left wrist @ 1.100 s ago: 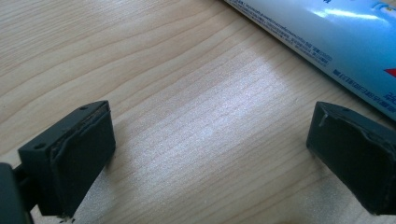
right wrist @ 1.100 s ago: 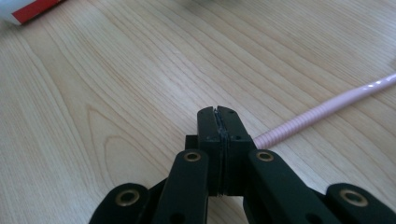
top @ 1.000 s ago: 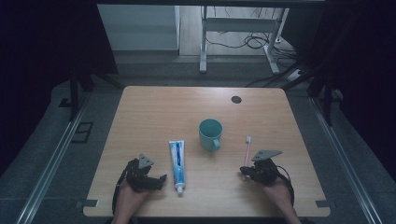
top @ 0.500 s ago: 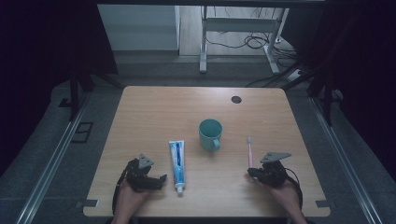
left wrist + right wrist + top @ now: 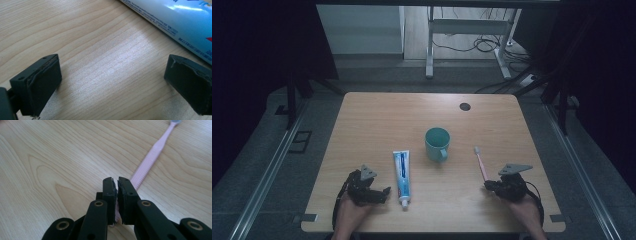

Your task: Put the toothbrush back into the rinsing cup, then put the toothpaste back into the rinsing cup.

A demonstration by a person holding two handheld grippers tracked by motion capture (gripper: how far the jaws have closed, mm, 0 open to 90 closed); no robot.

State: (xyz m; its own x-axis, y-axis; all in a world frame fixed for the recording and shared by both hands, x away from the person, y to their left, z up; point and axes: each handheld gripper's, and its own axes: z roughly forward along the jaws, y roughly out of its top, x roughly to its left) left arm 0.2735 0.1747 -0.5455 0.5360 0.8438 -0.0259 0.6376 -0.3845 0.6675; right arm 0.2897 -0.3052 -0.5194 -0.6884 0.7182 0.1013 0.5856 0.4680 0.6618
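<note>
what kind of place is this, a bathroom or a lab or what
Probably a lab or recording workspace, not a bathroom: a bare wooden table with a cable hole, dark curtains around it, and loose cables on the floor behind. The toothpaste, cup and toothbrush look like props.

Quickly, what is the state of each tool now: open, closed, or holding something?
Left tool: open, holding nothing, beside the toothpaste.
Right tool: closed on the end of the pink toothbrush.

Bare wood lies open across the far table (image 5: 382, 112); nearer, toothpaste (image 5: 401, 171), cup (image 5: 436, 143) and toothbrush (image 5: 481, 162) stand well apart.
</note>
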